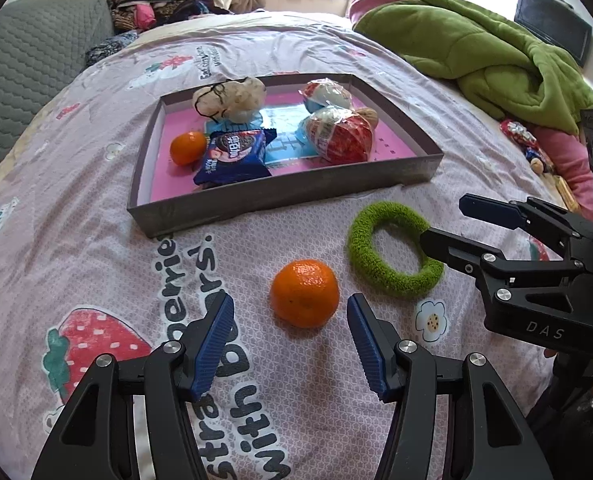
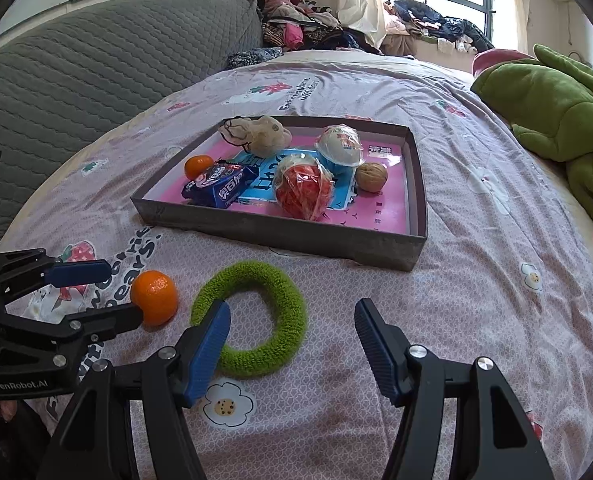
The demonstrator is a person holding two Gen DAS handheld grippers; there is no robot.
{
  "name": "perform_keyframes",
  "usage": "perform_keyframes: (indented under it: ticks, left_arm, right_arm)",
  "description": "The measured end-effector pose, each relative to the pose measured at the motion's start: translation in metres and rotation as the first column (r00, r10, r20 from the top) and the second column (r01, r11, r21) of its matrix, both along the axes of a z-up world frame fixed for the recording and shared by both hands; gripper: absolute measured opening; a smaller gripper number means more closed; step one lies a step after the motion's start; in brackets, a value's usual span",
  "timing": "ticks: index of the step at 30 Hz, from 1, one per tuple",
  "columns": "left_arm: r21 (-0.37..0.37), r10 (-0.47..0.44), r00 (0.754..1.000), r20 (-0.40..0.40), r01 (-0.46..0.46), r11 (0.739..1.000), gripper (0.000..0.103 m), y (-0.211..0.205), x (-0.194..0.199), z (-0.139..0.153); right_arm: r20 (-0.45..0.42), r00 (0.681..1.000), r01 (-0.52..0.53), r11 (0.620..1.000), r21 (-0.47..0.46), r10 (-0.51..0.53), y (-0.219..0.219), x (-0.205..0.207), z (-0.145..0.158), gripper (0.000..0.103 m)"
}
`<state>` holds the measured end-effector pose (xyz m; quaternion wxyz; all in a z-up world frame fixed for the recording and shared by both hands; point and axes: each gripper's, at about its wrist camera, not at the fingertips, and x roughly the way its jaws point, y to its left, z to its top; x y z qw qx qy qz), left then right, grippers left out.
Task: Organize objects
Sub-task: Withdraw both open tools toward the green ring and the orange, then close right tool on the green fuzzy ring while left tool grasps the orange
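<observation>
An orange mandarin [image 1: 304, 294] lies on the pink strawberry bedsheet, just ahead of my left gripper [image 1: 288, 308], whose blue-padded jaws stand open on either side of it without touching. To its right lies a fuzzy green ring [image 1: 392, 256]. In the right wrist view my right gripper [image 2: 292, 308] hangs open over the green ring [image 2: 264, 276], its left finger [image 2: 212, 344] above the ring's left side. The left gripper [image 2: 124, 292] shows there beside the mandarin [image 2: 154, 298]. Beyond stands a shallow grey box [image 1: 280, 196] [image 2: 280, 236] with a pink floor.
The box holds a small mandarin [image 1: 187, 148], a blue biscuit pack [image 1: 232, 156], two wrapped red-and-white balls, a walnut [image 2: 371, 176] and a beige pouch [image 1: 232, 96]. A green blanket [image 1: 488, 52] lies at the right, a grey quilted cushion [image 2: 76, 96] at the left, and clothes at the back.
</observation>
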<state>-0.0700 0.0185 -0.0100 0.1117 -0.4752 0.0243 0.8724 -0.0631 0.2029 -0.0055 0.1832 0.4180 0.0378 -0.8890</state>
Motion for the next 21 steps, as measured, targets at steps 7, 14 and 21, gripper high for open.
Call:
perform_keyframes:
  ticks: [7, 14, 21]
  left_arm:
    - [-0.006, -0.012, 1.000, -0.006, 0.012, 1.000, 0.061, 0.004, -0.004, -0.007]
    - [0.016, -0.009, 1.000, 0.011, 0.009, 1.000, 0.061, 0.001, -0.014, -0.019]
    - [0.026, -0.014, 1.000, 0.007, 0.014, 1.000, 0.061, 0.000, -0.019, -0.026]
  right_arm:
    - [0.015, 1.000, 0.017, 1.000, 0.011, -0.017, -0.001, -0.005, -0.010, 0.064]
    - [0.025, 0.999, 0.046, 0.999, 0.008, -0.046, 0.000, -0.015, -0.019, 0.064]
    - [0.034, 0.999, 0.013, 1.000, 0.027, -0.014, -0.009, -0.018, -0.029, 0.052]
